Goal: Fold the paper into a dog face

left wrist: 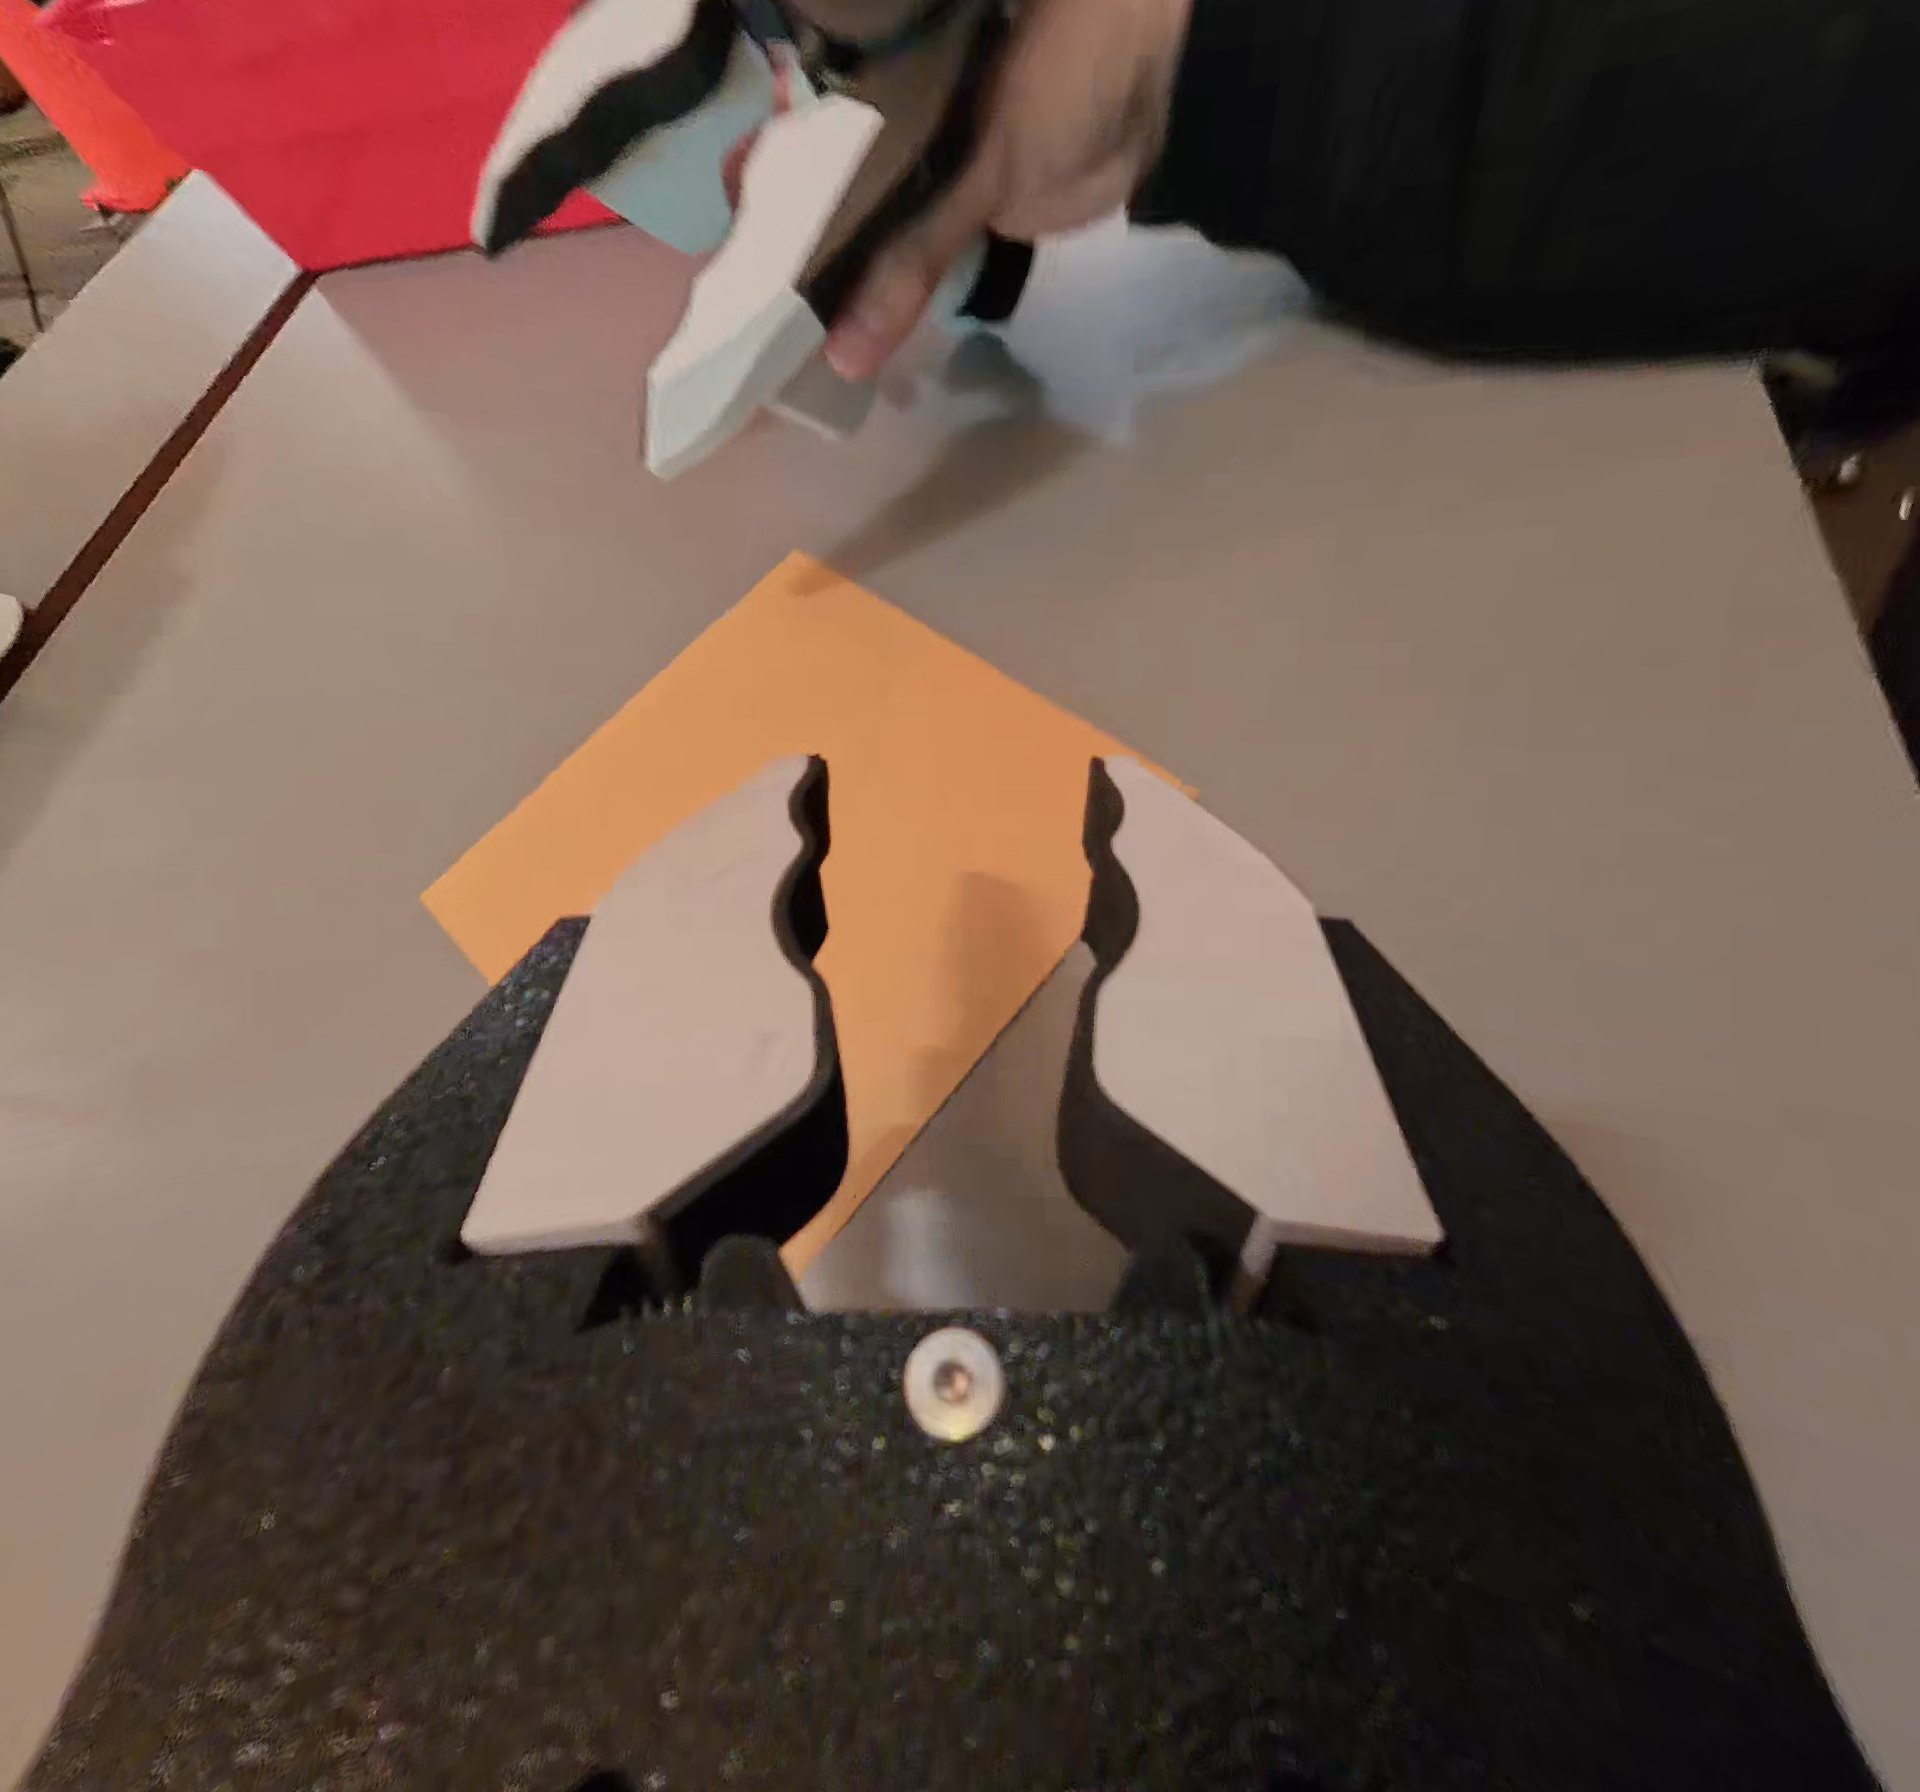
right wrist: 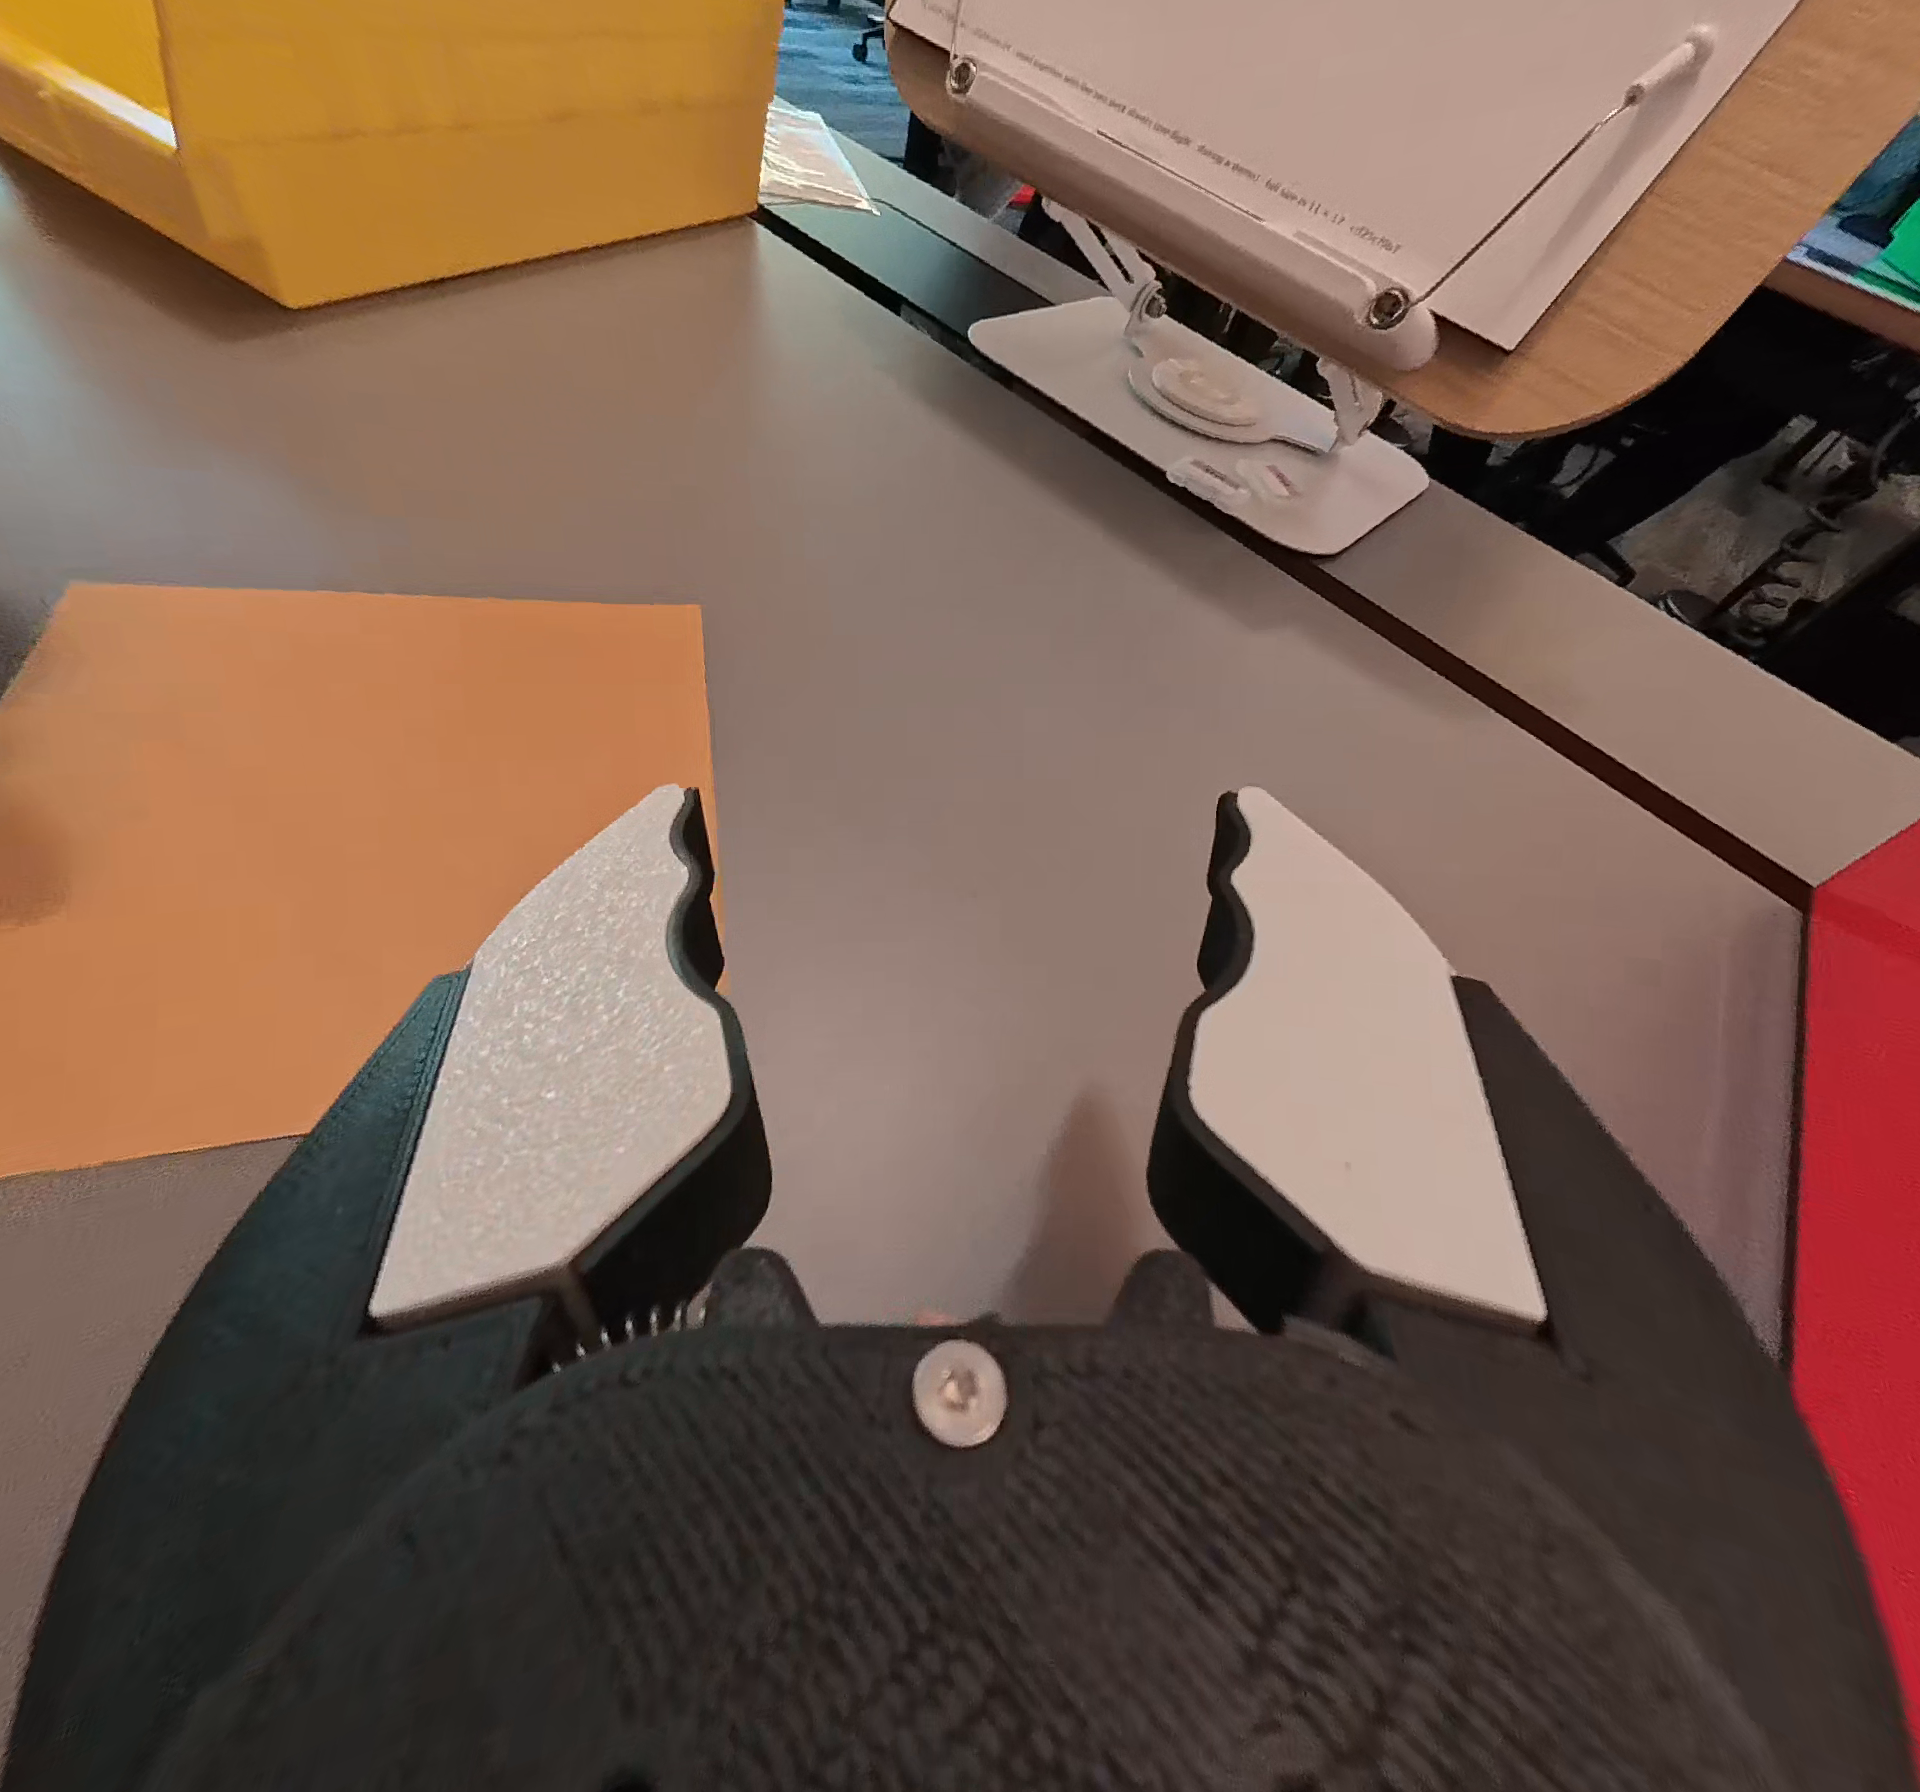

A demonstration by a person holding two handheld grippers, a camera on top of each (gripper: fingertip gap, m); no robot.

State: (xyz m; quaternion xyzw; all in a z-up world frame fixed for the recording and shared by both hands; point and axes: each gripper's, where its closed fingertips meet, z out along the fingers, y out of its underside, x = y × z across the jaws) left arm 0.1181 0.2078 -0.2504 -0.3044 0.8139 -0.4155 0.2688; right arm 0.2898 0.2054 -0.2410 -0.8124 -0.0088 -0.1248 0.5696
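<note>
We see paper (left wrist: 831,786) flat, seemingly w/o folds, all left; both grippers, left (left wrist: 956,776) & right (right wrist: 961,807), spread, empty.

a: non-task items, far side of the grey worktop (right wrist: 935,599)?
b: one yellow plastic bin (right wrist: 436,111), open-topped, at the far left. a clear plastic sleeve (right wrist: 816,168) lies just beside it.
a: anything to the right?
b: a wooden-backed document stand (right wrist: 1558,288) on a white hinged base (right wrist: 1205,412), holding a printed white sheet (right wrist: 1351,49) under wire clips. also a red bin (left wrist: 343,80) at the edge.
</note>
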